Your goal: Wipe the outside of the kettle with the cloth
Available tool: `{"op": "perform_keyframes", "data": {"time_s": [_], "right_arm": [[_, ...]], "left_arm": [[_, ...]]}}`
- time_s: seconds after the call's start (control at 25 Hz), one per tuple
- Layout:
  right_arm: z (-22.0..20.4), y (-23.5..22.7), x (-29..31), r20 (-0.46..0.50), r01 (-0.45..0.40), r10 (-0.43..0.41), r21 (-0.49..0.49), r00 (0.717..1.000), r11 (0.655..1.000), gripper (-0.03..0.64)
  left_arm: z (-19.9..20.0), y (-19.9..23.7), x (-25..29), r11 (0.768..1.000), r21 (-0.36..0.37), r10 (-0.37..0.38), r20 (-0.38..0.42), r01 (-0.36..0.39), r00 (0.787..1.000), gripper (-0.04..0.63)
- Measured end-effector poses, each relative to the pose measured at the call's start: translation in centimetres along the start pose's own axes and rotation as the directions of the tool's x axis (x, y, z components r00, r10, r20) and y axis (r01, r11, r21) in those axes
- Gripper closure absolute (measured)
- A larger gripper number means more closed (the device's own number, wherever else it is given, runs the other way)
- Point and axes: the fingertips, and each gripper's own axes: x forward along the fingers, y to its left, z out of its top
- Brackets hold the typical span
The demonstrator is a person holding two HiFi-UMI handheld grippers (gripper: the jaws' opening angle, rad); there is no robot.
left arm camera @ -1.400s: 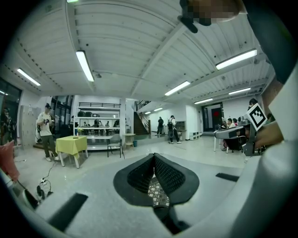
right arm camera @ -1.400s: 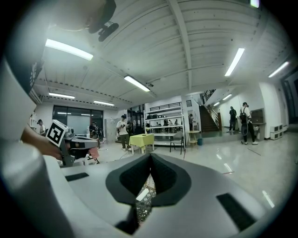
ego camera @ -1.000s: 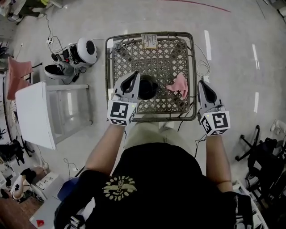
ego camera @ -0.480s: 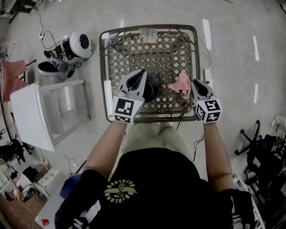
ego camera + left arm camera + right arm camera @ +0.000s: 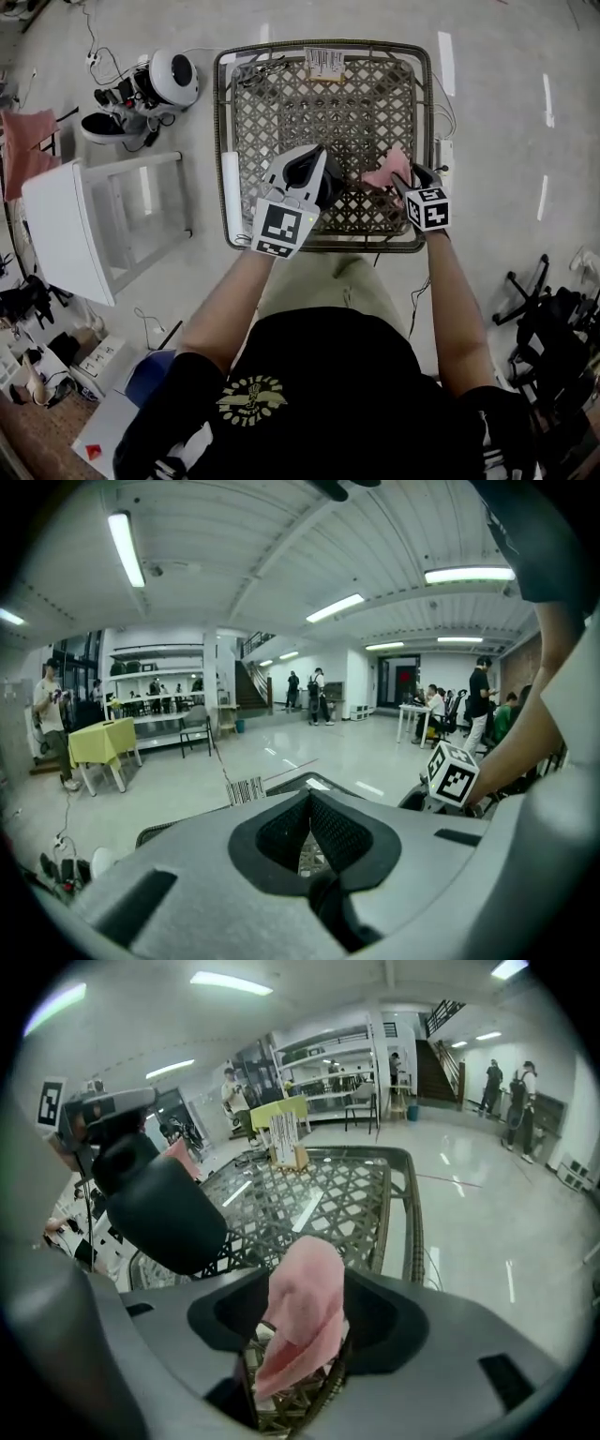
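Note:
A black kettle (image 5: 330, 183) is over the lattice table (image 5: 225, 141), just right of my left gripper (image 5: 311, 161). In the right gripper view the kettle (image 5: 155, 1208) hangs tilted under the left gripper (image 5: 103, 1110). In the left gripper view the left gripper (image 5: 307, 803) has its pads meeting at the tips, with a dark part of the kettle filling the slot below. The pink cloth (image 5: 382, 174) lies crumpled on the table. My right gripper (image 5: 401, 185) points down over it with jaws opening. The cloth (image 5: 305, 1307) stands between the pads with gaps on both sides.
A paper card (image 5: 323, 61) stands at the table's far edge. Left of the table are a white stool (image 5: 84, 225) and a round white device (image 5: 173, 80) with cables. A power strip (image 5: 445, 155) lies on the floor by the table's right rim.
My right gripper has dropped from beyond the table's right front corner onto the pink cloth. The left gripper has sunk a little, with the kettle still beside it.

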Motion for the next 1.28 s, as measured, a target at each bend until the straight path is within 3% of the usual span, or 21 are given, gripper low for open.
{"op": "perform_keyframes", "data": {"time_s": [0.12, 0.2, 0.24, 0.32, 0.36, 0.52, 0.68, 0.8, 0.92, 1.08, 1.28], "right_arm": [[-2.2, -0.1, 1.9, -0.091, 0.004, -0.005, -0.011, 0.996, 1.000, 0.399], [-3.3, -0.3, 2.8, -0.146, 0.038, -0.044, -0.046, 0.988, 0.998, 0.400], [-3.7, -0.7, 3.0, -0.163, 0.066, -0.077, -0.070, 0.984, 0.995, 0.425], [-3.8, -1.1, 3.2, -0.174, 0.111, -0.129, -0.107, 0.976, 0.988, 0.579], [-3.6, -1.0, 3.1, -0.174, 0.112, -0.129, -0.106, 0.976, 0.988, 0.584], [-0.4, 2.0, 2.8, -0.114, 0.031, -0.046, -0.134, 0.992, 0.991, 0.589], [6.2, 5.4, 2.4, 0.007, -0.053, 0.056, -0.229, 0.998, 0.972, 0.589], [10.6, 8.8, 2.1, 0.054, -0.139, 0.165, -0.325, 0.985, 0.935, 0.589], [12.6, 12.4, 1.8, 0.018, -0.241, 0.279, -0.449, 0.960, 0.860, 0.589], [12.2, 15.3, 1.4, -0.055, -0.300, 0.326, -0.560, 0.944, 0.773, 0.589], [9.7, 16.0, -0.6, -0.067, -0.308, 0.327, -0.554, 0.942, 0.773, 0.589]], "left_arm": [[-0.2, 0.6, -0.1, 0.998, -0.066, -0.002, 0.012, 0.003, 1.000, 0.588], [-0.3, 0.7, 0.0, 0.998, -0.066, -0.001, 0.008, 0.002, 1.000, 0.588], [-0.3, 0.5, 0.1, 0.999, -0.049, -0.002, 0.000, 0.002, 1.000, 0.588], [-0.3, 0.0, 0.2, 1.000, -0.011, -0.006, -0.015, 0.005, 1.000, 0.588], [-0.3, -0.2, 0.2, 1.000, 0.001, -0.007, -0.018, 0.007, 1.000, 0.588], [-1.0, -0.7, 0.3, 1.000, 0.024, -0.015, -0.048, 0.016, 0.999, 0.588], [-1.5, -1.8, 0.7, 0.994, 0.107, -0.028, -0.075, 0.036, 0.997, 0.586], [-1.7, -2.5, 0.9, 0.988, 0.151, -0.030, -0.090, 0.043, 0.996, 0.586], [-1.4, -2.6, 1.0, 0.988, 0.150, -0.032, -0.087, 0.045, 0.996, 0.587], [-1.3, -2.0, 0.8, 0.988, 0.148, -0.027, -0.072, 0.037, 0.997, 0.588], [-1.3, -1.7, 0.7, 0.988, 0.149, -0.021, -0.073, 0.032, 0.997, 0.588]]}}
